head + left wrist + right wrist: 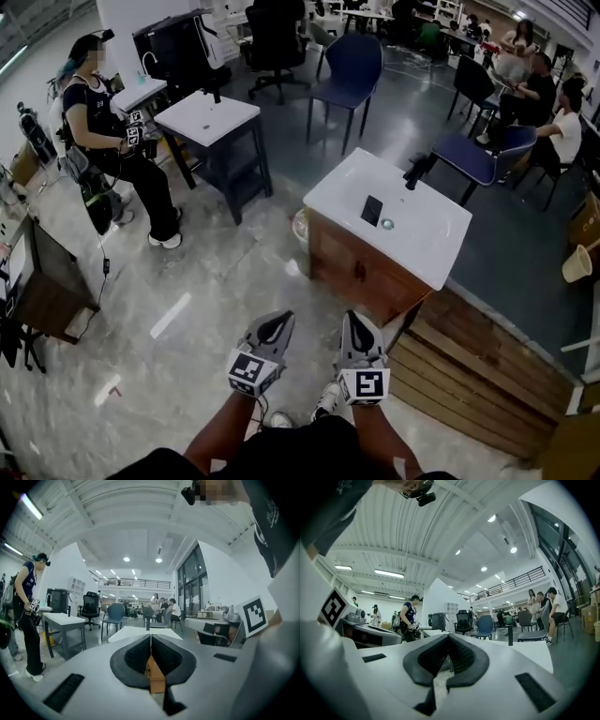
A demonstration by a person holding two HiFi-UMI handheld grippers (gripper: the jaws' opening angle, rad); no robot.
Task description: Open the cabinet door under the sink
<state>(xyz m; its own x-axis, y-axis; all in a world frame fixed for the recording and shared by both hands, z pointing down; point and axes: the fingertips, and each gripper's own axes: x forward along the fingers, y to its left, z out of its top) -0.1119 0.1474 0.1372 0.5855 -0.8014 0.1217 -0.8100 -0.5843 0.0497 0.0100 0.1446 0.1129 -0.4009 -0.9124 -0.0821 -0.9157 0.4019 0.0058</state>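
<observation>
Though jaws closed, cabinet door (361, 270) ahead; well apart

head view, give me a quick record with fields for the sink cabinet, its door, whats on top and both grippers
sink cabinet: wooden, white basin top, standing on the floor ahead of both grippers
cabinet door: looks closed, untouched
faucet: black, at the top's far edge
on top: flat black object beside the drain
left gripper: jaws together, empty, short of the cabinet
right gripper: jaws together, empty, short of the cabinet
</observation>
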